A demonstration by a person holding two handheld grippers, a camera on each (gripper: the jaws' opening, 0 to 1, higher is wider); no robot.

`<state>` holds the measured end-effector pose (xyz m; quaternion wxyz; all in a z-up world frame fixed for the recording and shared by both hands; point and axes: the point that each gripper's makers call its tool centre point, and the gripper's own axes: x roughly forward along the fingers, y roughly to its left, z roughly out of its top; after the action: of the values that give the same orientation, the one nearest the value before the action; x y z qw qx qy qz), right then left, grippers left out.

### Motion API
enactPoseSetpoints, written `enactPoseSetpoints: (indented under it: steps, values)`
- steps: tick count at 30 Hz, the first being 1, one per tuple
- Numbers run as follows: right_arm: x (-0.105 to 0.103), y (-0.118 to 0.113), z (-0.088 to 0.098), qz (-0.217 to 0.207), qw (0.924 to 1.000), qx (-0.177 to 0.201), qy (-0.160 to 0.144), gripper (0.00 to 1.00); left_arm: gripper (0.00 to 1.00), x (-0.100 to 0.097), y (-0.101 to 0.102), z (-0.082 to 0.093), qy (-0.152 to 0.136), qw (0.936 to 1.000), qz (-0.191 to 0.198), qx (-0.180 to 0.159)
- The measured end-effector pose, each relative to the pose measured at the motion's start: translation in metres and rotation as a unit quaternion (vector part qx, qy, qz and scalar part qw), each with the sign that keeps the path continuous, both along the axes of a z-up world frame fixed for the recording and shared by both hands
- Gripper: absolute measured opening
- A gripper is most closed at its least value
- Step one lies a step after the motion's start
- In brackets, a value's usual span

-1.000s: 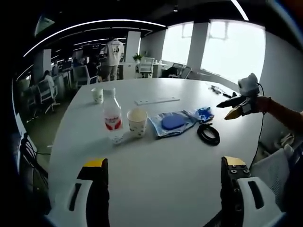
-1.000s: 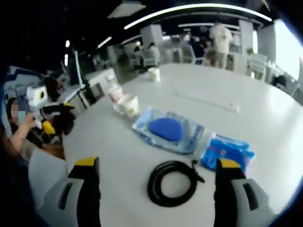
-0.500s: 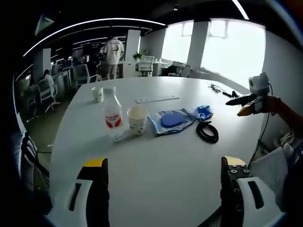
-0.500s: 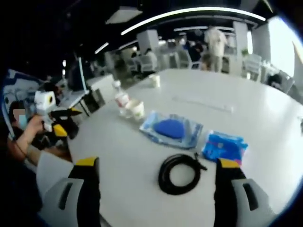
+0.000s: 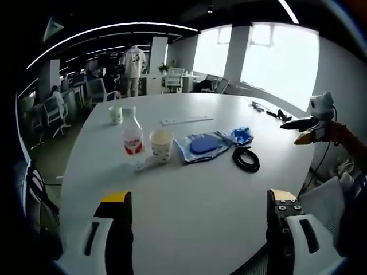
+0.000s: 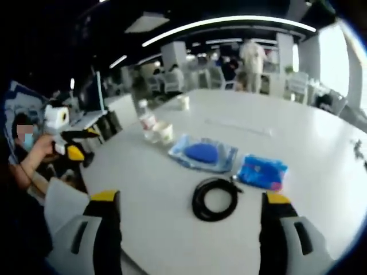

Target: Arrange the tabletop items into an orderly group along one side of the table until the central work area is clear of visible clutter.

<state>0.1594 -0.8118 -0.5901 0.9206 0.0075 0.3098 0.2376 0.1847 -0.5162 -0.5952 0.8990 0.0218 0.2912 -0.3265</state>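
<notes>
On the white round table a row runs across the middle: a clear bottle with a red label, a paper cup, a clear bag holding a blue disc, a blue packet and a coiled black cable. A second cup and a pale flat strip lie farther back. My left gripper is open over the near table. My right gripper is open, just short of the cable and packet. It appears off the table's right edge.
Small dark items lie at the table's far right edge. Office chairs and desks ring the table, and a person stands behind it. In the right gripper view a seated person holds the left gripper at the table's left side.
Both cameras have drawn back from the table, so the items look smaller and farther. The right gripper has shifted rightward in the left gripper view. No item has moved.
</notes>
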Motion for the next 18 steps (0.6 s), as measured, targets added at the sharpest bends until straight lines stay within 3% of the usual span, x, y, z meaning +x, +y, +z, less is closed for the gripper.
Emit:
enactPoseSetpoints:
  steps: [9,18]
  values:
    - [-0.017,-0.009,-0.010,-0.022,0.9998,-0.002,0.001,0.99,0.97,-0.004,0.005,0.003,-0.005,0.9999,0.015,0.001]
    - [-0.026,-0.018,-0.014,-0.037,0.9993,0.004,-0.001,0.99,0.96,-0.016,0.000,-0.006,-0.003,0.9998,0.013,0.016]
